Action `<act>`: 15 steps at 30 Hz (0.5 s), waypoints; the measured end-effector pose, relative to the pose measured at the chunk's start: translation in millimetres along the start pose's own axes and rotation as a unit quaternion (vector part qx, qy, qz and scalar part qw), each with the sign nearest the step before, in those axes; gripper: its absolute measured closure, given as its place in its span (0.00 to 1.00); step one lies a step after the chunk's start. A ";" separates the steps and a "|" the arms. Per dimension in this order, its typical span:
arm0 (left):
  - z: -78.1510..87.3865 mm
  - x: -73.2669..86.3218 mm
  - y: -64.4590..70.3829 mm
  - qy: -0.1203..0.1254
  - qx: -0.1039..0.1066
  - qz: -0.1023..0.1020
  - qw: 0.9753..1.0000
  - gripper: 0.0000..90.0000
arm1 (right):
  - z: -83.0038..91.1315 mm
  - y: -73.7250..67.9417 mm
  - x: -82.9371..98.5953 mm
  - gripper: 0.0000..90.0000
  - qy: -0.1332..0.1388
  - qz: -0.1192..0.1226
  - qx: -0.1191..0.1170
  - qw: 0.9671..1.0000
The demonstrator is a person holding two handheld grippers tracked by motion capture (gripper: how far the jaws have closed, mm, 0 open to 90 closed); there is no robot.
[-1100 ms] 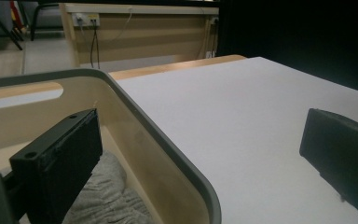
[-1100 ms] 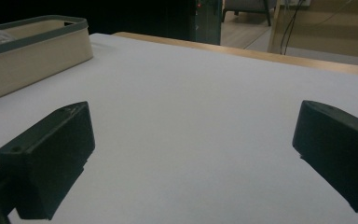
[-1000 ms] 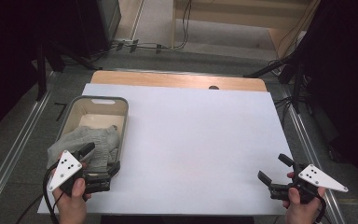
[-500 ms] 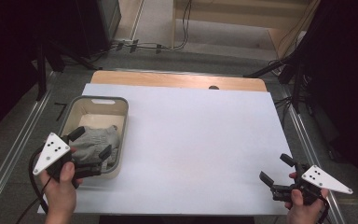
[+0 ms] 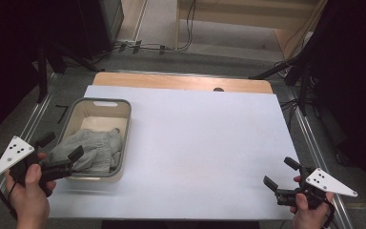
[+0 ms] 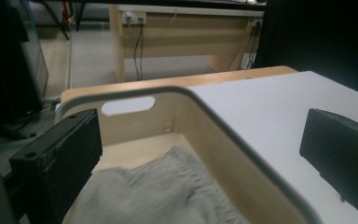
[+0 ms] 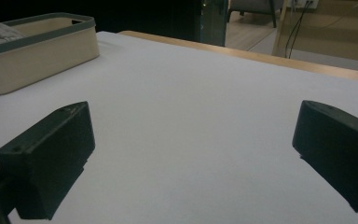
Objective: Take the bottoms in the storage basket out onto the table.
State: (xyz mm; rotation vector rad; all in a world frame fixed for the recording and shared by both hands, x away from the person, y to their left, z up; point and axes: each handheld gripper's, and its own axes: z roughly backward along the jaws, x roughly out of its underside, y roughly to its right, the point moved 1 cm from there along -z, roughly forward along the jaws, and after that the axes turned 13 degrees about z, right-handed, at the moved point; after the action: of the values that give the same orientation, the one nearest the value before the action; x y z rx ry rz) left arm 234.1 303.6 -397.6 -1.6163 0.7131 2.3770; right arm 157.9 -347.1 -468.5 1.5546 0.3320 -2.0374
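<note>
We count 1 beige bin [image 5: 78,112] holding 1 grey cloth [image 5: 95,148]; our left gripper [image 5: 62,147] gapes wide beside it, our right gripper [image 5: 281,172] wide, both empty.

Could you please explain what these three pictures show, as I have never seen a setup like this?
There is no robot here: a person holds a two-jaw tool in each hand. The high view looks down on a white table. The left tool hovers open at the near end of a beige bin, which holds a grey cloth. The right tool waits open over bare table and holds nothing. The other two pictures come from cameras riding on the tools, looking along their black jaws: the left one sees the bin and cloth close up, the right one sees the table.
</note>
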 end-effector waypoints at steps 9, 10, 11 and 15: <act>-16.9 15.7 -21.0 -0.078 -0.023 0.014 0.997 0.00 | -0.5 -0.5 -0.1 0.00 -0.002 0.001 -0.002 1.000; -20.8 16.4 -21.7 -0.090 -0.029 0.015 0.995 0.00 | -0.4 -0.4 0.1 0.00 -0.002 -0.001 -0.001 1.000; -23.0 16.9 -22.0 -0.100 -0.032 0.013 0.994 0.00 | -0.4 0.0 0.3 0.00 -0.002 -0.001 -0.001 1.000; -35.5 21.2 -22.6 -0.151 -0.040 0.004 0.988 0.00 | 0.4 0.6 0.6 0.00 -0.002 -0.002 0.001 1.000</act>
State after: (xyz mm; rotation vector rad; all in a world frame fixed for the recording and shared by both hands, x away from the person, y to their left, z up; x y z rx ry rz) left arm 264.2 303.7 -433.8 -1.2391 0.5722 2.6056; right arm 157.8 -348.0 -468.8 1.5514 0.3322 -2.0451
